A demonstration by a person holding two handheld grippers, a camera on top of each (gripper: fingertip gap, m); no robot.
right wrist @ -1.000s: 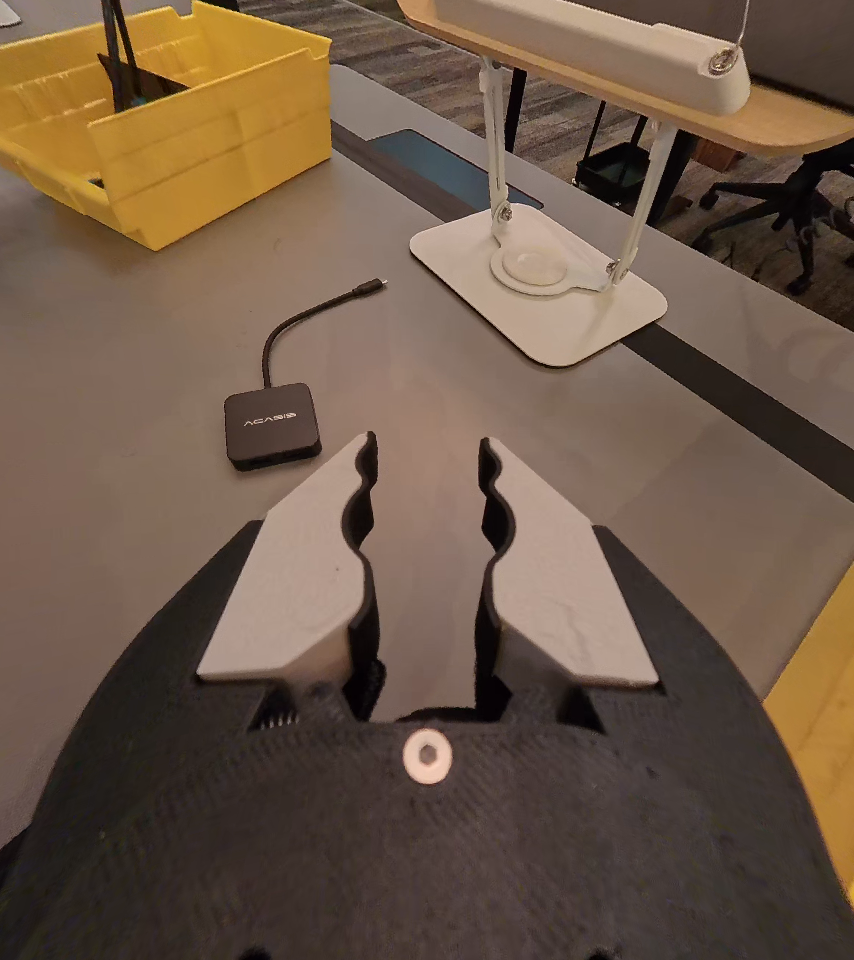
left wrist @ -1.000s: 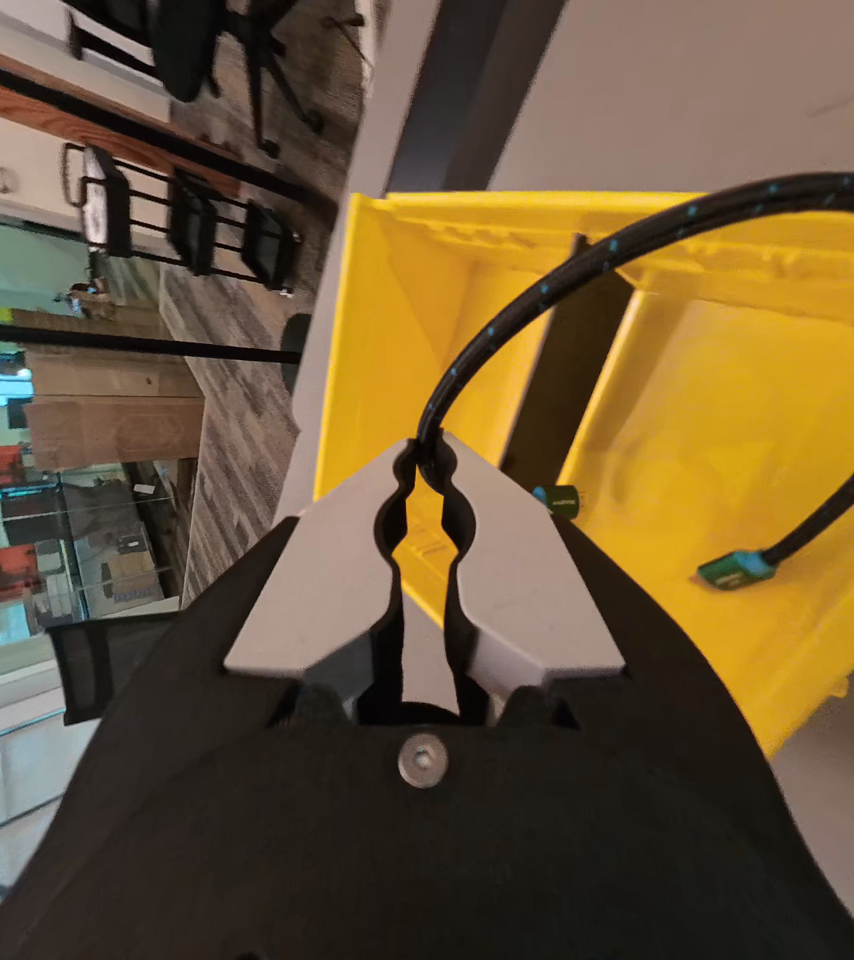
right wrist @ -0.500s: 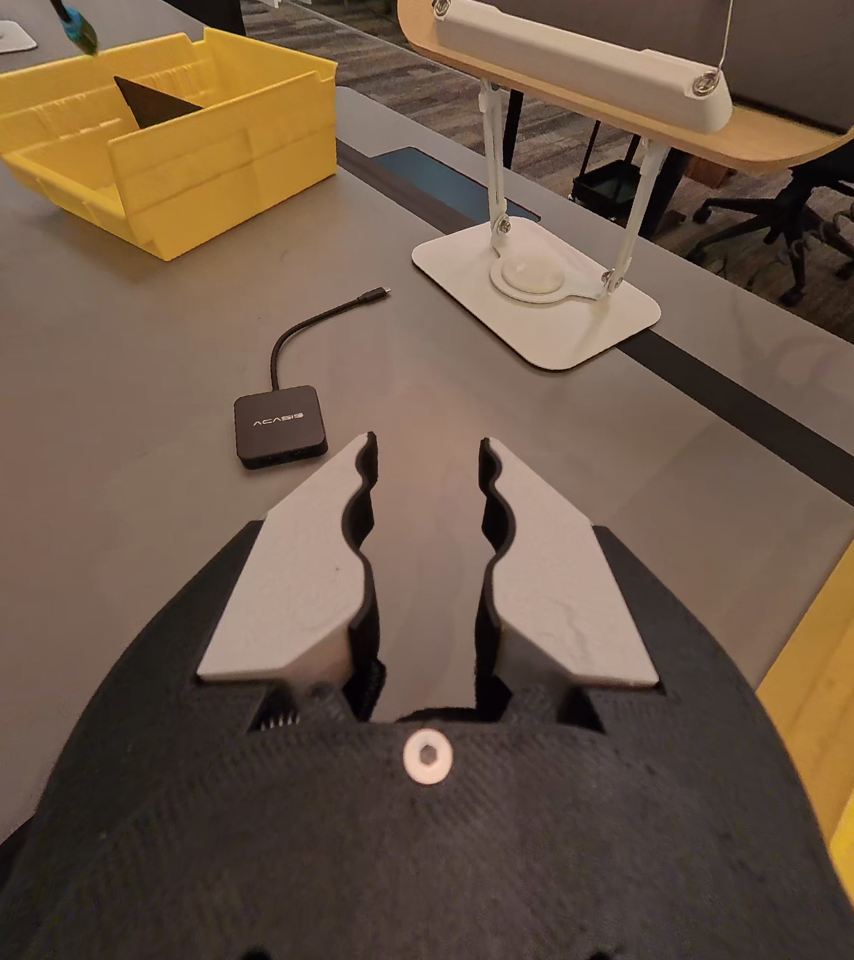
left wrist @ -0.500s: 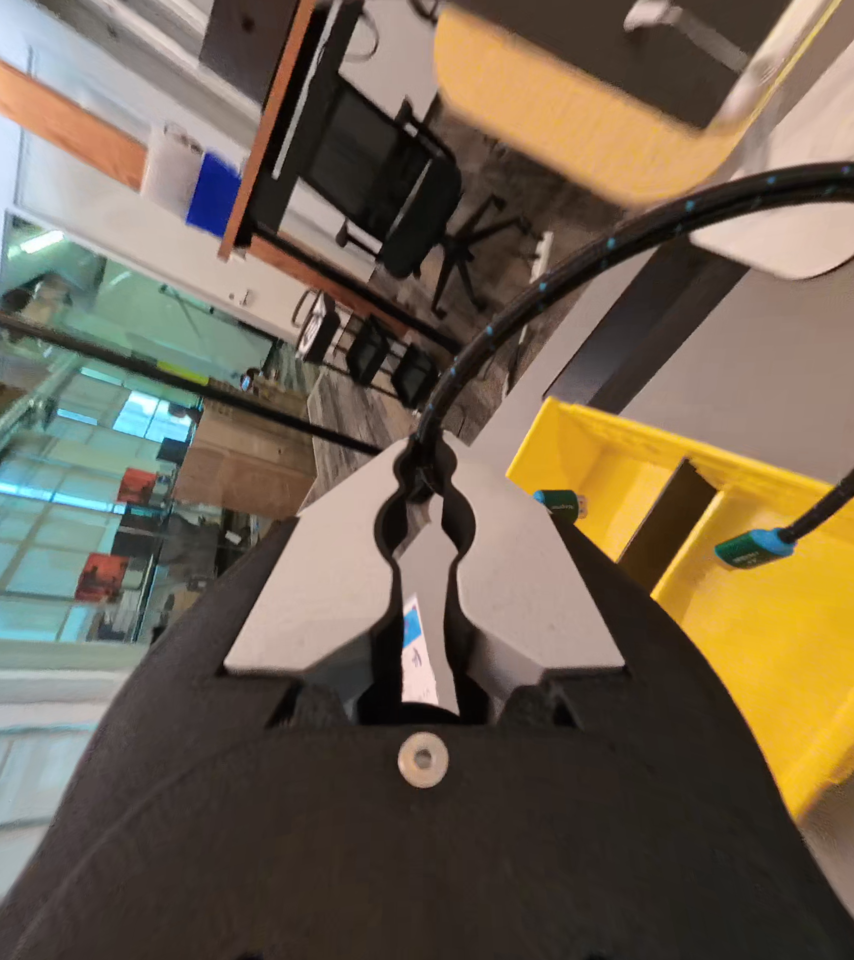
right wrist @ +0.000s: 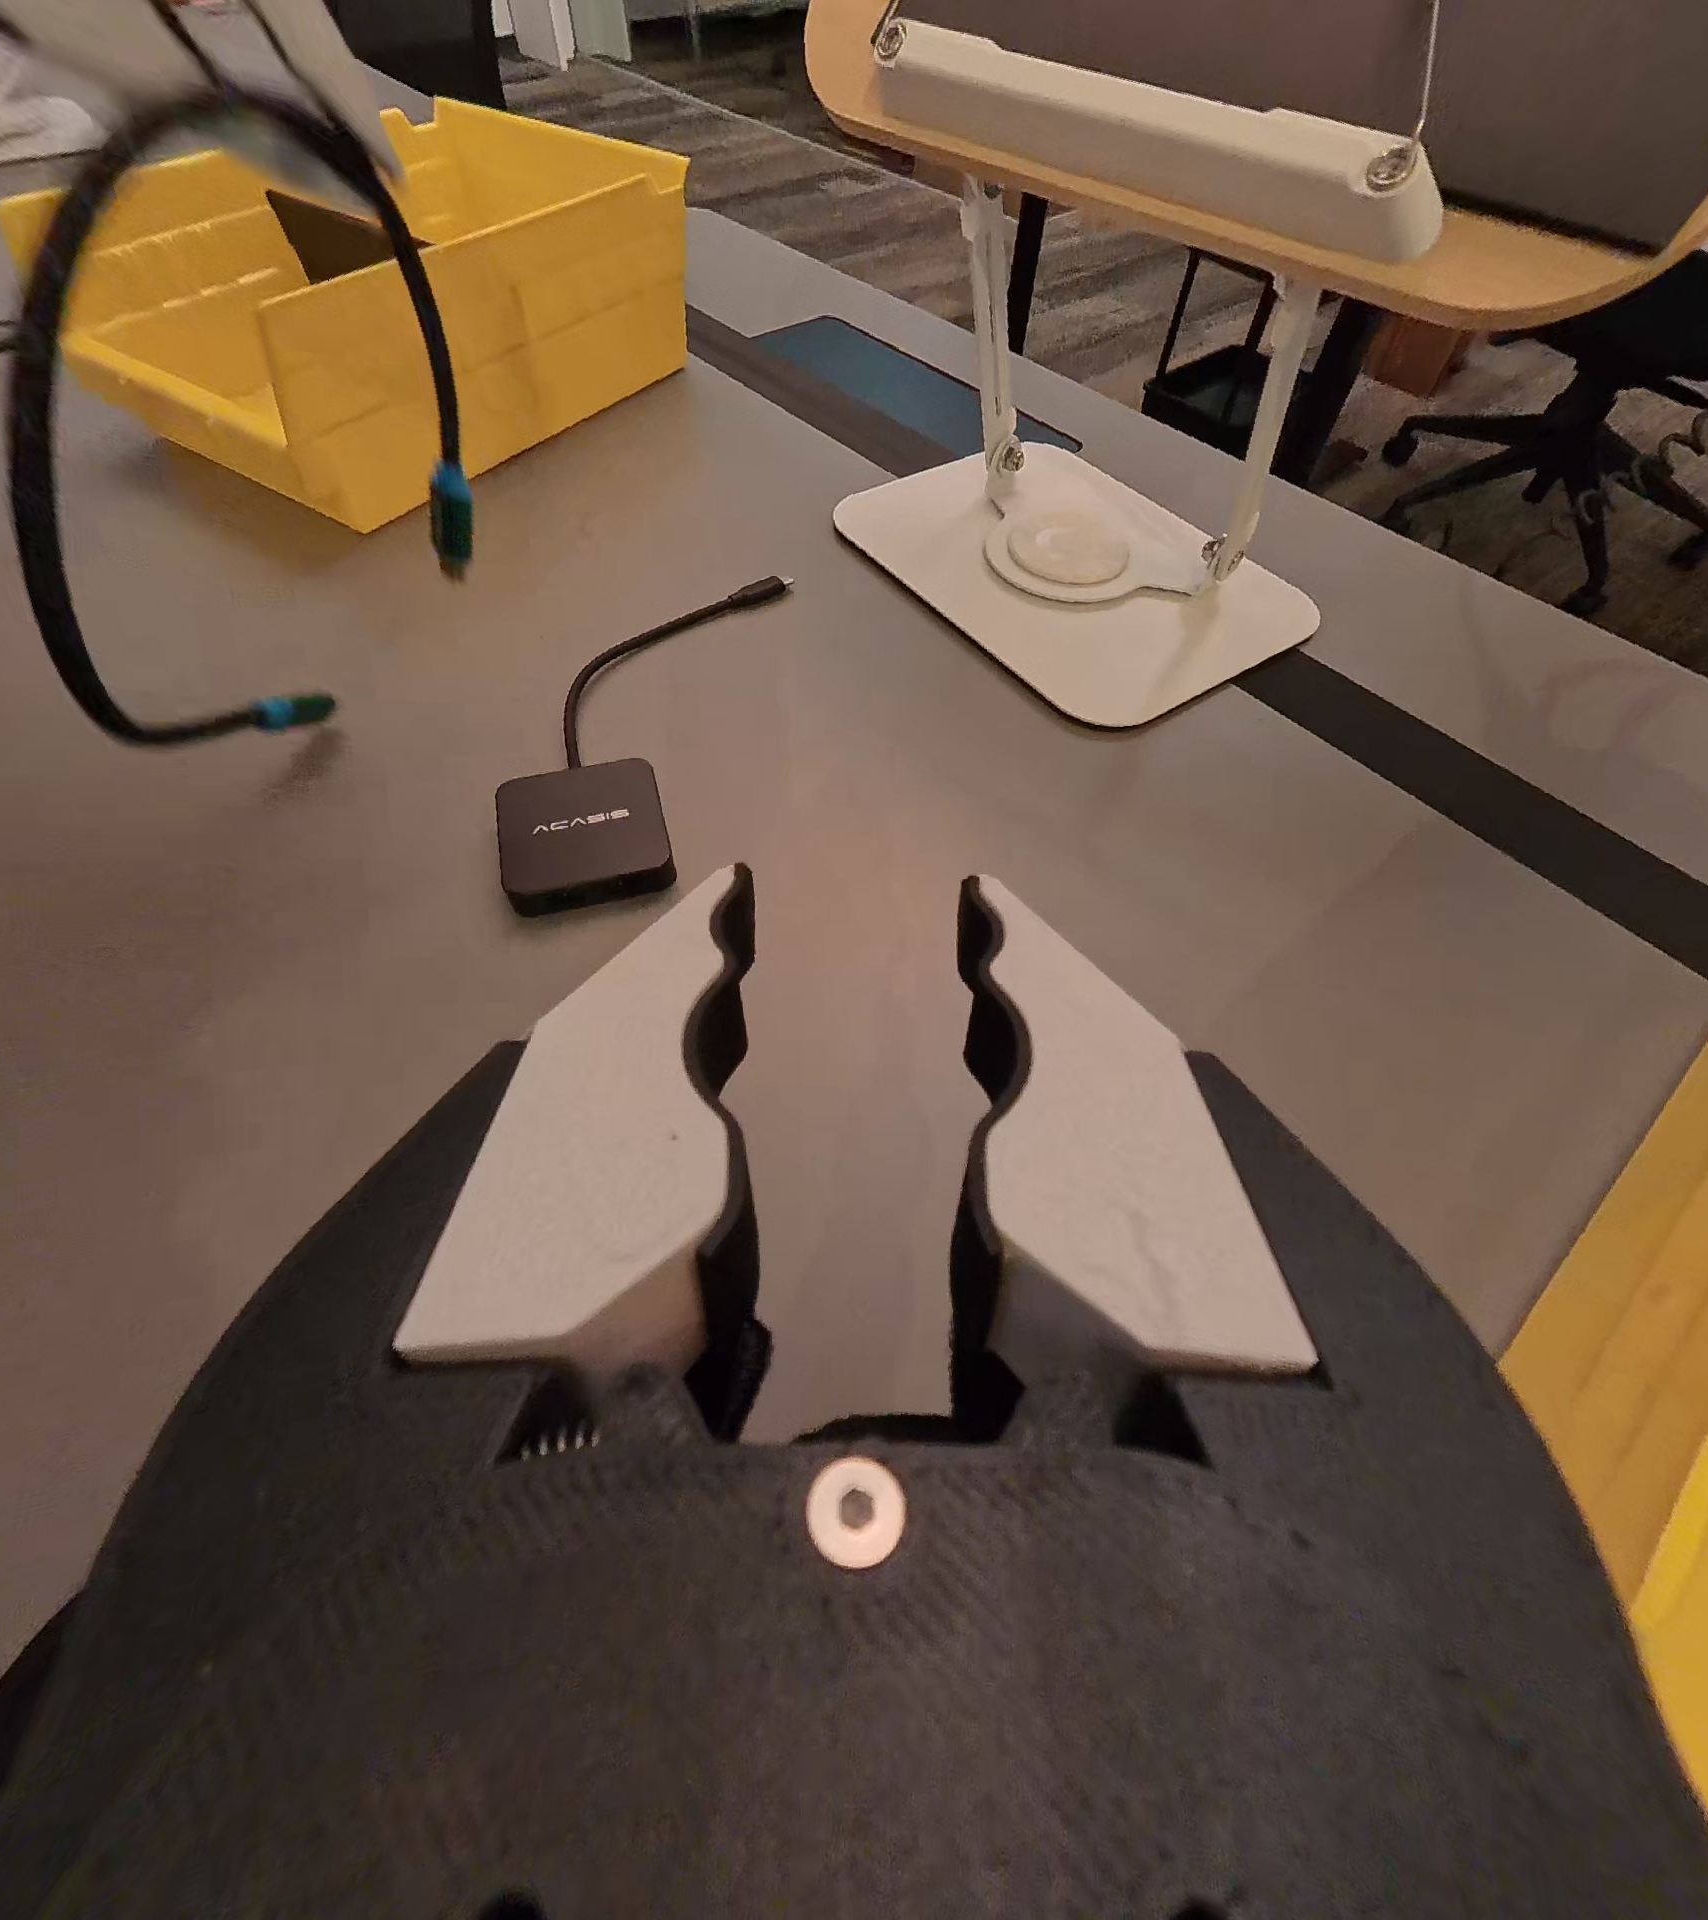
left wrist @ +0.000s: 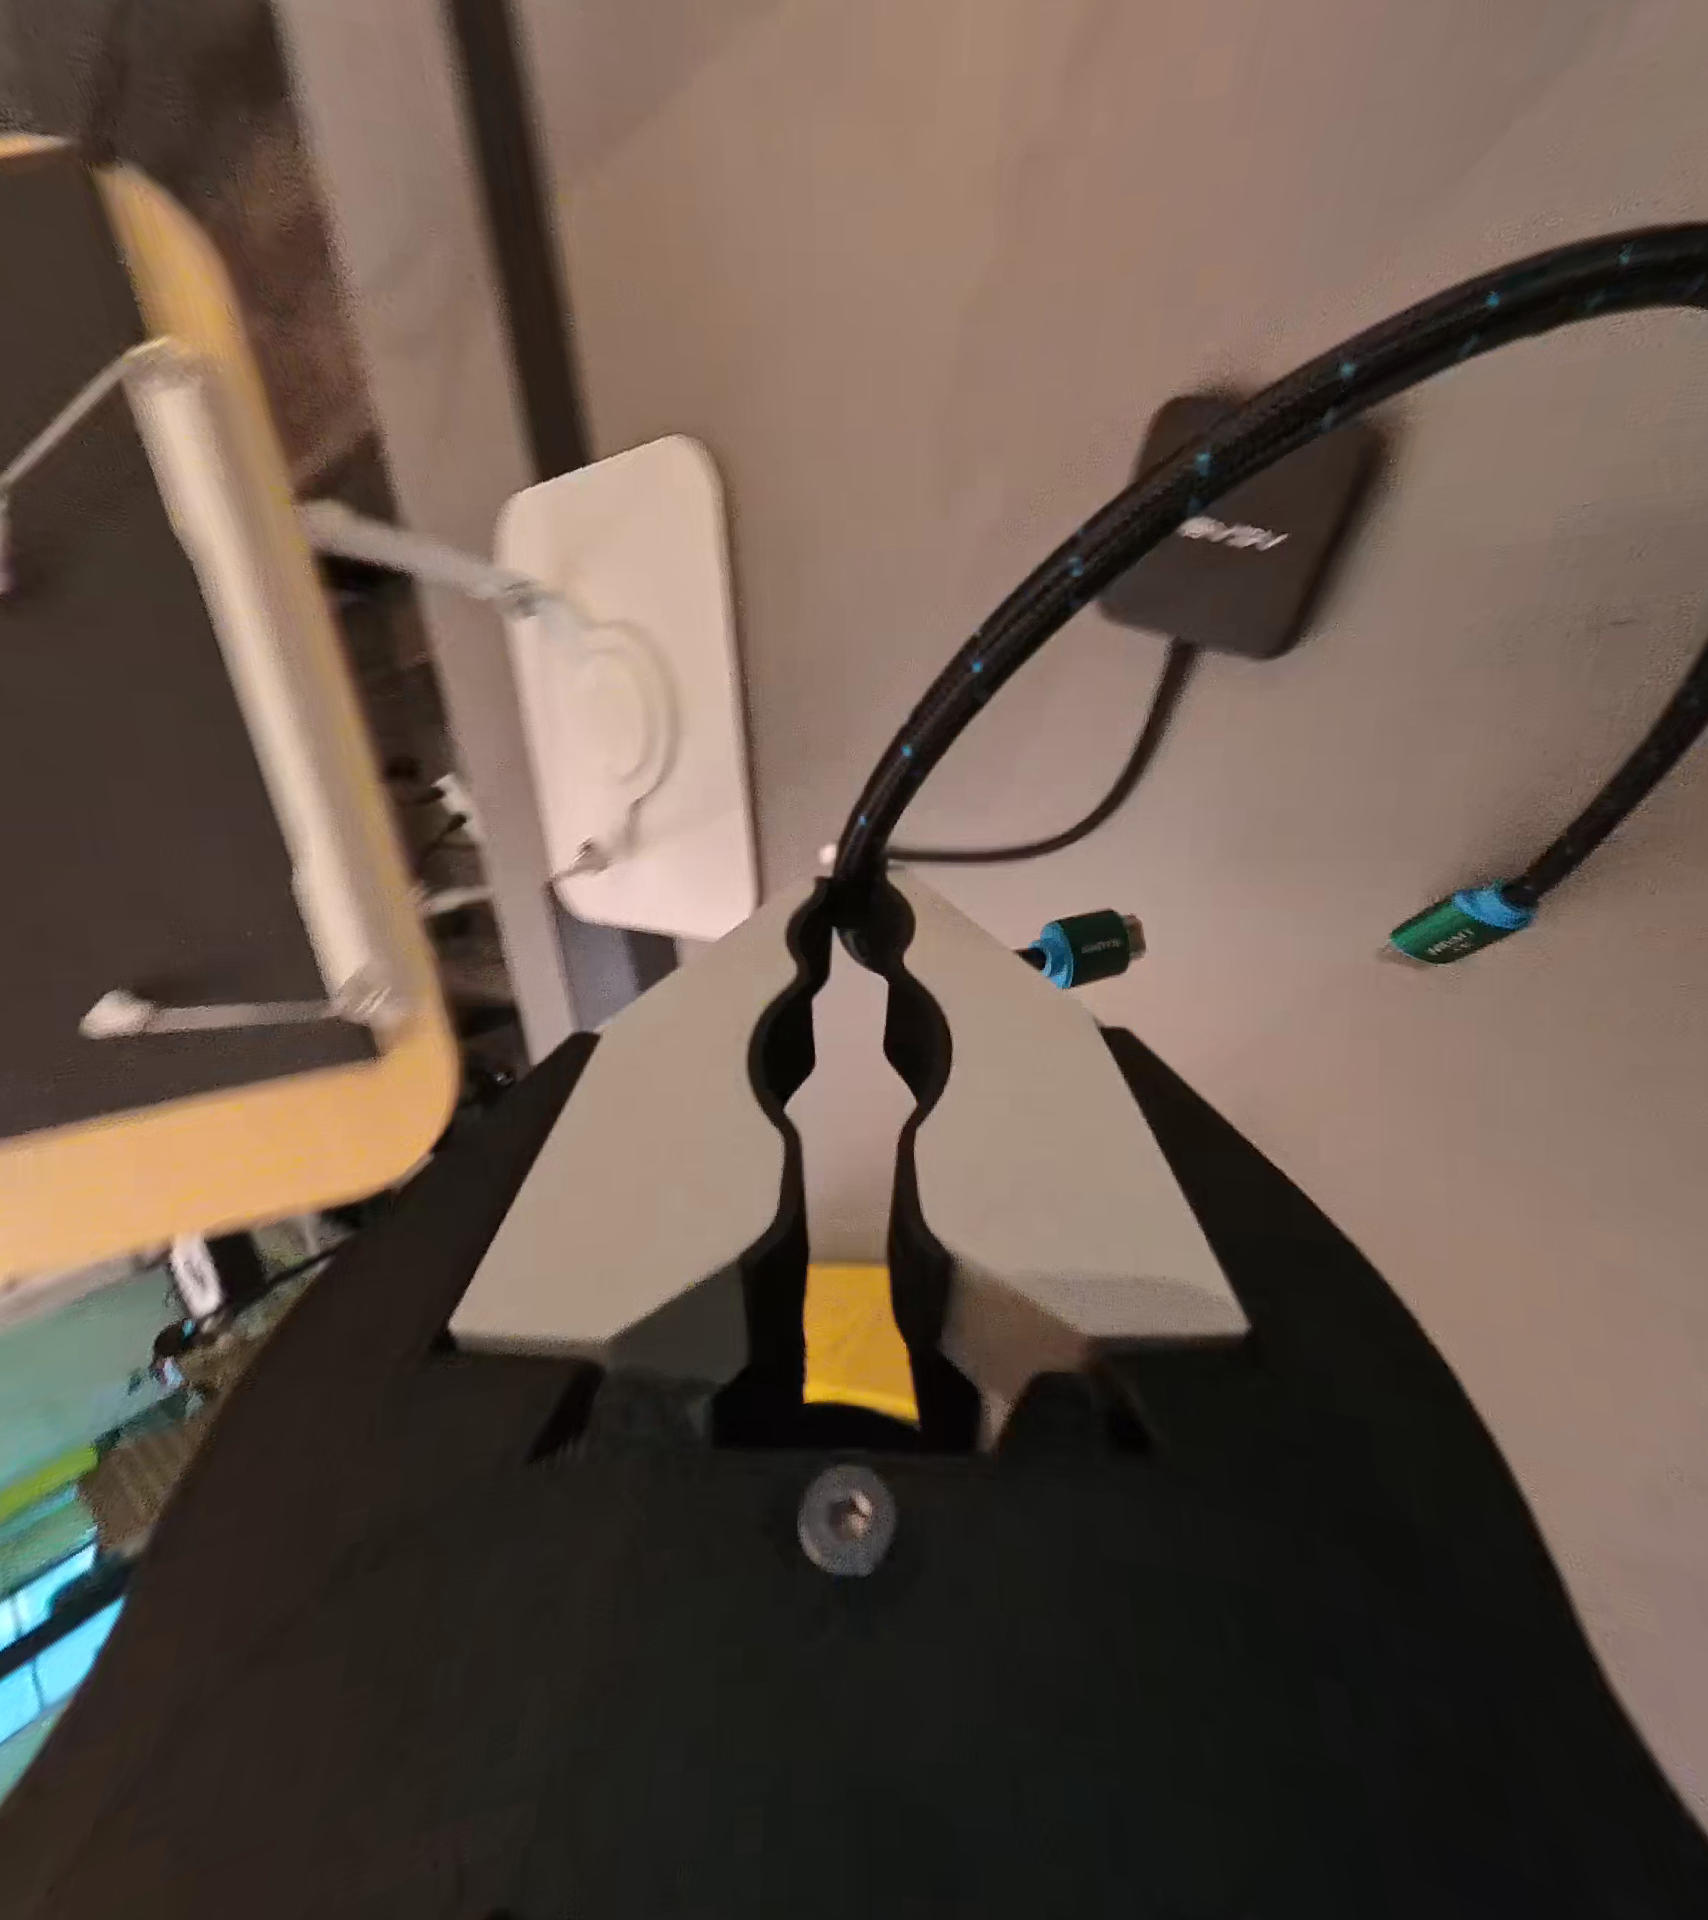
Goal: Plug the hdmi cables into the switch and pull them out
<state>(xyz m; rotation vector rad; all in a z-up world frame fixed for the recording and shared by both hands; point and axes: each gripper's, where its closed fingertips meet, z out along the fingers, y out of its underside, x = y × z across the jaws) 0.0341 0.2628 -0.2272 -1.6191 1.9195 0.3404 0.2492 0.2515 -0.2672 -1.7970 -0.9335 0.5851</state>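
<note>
My left gripper [left wrist: 848, 914] is shut on the middle of a black braided HDMI cable [left wrist: 1120, 520] and holds it in the air. The cable's two green and blue plugs [left wrist: 1447, 930] [left wrist: 1089, 943] hang free. The cable also shows in the right wrist view [right wrist: 34, 488], dangling above the table at the left with both plugs [right wrist: 450, 514] [right wrist: 294, 712] free. The black square switch [right wrist: 585, 836] lies flat on the grey table [right wrist: 206, 1039] with its thin cable [right wrist: 663, 634] trailing away; it also shows in the left wrist view [left wrist: 1245, 561]. My right gripper [right wrist: 855, 904] is open and empty, just this side of the switch.
A yellow bin [right wrist: 393, 301] stands at the far left of the table. A white stand [right wrist: 1078, 613] holding a wood-edged board [right wrist: 1245, 239] stands at the back right. Another yellow bin's edge [right wrist: 1681, 1299] is at the near right. Office chairs stand beyond the table. My hands' fingertips stand some 25 cm from each other. The black square switch [right wrist: 585, 836] is about 15 cm from both grippers' fingertips.
My left gripper has swung away from the yellow bin with the cable and now hangs it over the table near the switch. My right gripper has barely moved and stays open.
</note>
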